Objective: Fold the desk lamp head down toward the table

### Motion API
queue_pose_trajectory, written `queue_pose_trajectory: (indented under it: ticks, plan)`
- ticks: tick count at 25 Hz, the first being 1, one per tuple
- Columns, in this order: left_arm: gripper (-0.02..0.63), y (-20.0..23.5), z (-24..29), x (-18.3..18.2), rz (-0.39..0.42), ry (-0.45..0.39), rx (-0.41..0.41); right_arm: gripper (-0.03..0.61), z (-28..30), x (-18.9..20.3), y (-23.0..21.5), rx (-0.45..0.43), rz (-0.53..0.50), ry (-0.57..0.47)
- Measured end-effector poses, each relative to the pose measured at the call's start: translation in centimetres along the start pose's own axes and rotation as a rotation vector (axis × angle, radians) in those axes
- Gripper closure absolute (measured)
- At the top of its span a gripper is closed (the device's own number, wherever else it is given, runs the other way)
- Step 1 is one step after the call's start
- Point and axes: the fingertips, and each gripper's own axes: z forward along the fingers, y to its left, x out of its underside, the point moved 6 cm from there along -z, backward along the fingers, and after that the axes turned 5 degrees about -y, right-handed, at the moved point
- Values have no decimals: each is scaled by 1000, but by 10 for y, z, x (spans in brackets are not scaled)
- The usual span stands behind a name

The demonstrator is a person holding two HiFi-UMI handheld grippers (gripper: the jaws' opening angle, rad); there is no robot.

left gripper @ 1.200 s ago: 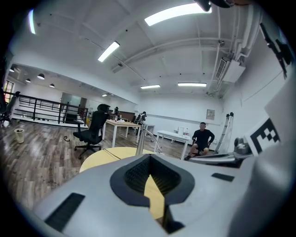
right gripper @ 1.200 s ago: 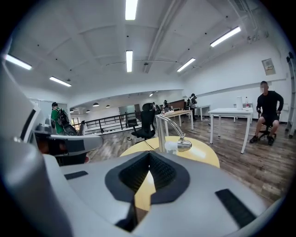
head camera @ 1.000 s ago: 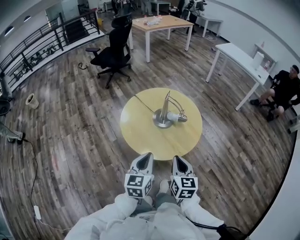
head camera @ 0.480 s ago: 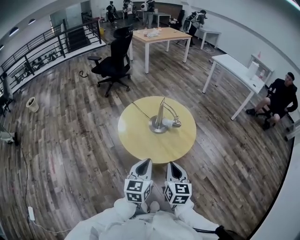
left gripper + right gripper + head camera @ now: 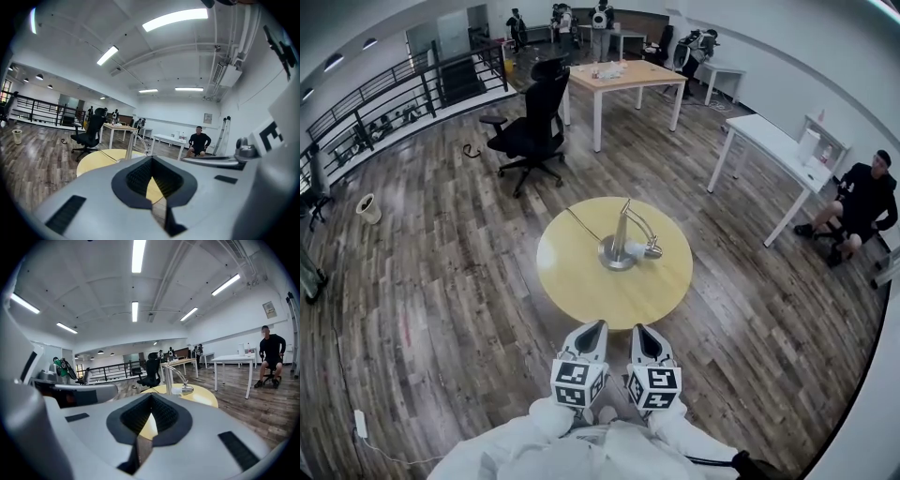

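Observation:
The silver desk lamp (image 5: 620,246) stands on the round yellow table (image 5: 581,281). Its arm rises from the round base and its head (image 5: 651,249) hangs low at the right, close to the tabletop. The lamp (image 5: 174,378) also shows in the right gripper view, and small in the left gripper view as lamp (image 5: 141,146). My left gripper (image 5: 592,328) and right gripper (image 5: 640,331) hover side by side off the table's near edge, well short of the lamp. Both are shut with nothing in them, as seen at the left gripper (image 5: 152,161) and right gripper (image 5: 151,414).
The lamp's cord (image 5: 581,223) runs across the table to the far left. A black office chair (image 5: 530,122) and a wooden table (image 5: 623,75) stand beyond. At the right are a white table (image 5: 773,141) and a seated person (image 5: 861,199). A railing (image 5: 384,103) lines the left.
The head view has lifted and drawn back, so the table looks smaller. My right gripper has come closer to the left one. The lamp has kept its pose.

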Motion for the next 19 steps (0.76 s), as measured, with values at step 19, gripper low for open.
queue_pose_trajectory:
  ticks: [19]
  plan:
    - [614, -4, -1, 5, -2, 6, -10, 568, -4, 1, -7, 2, -25, 6]
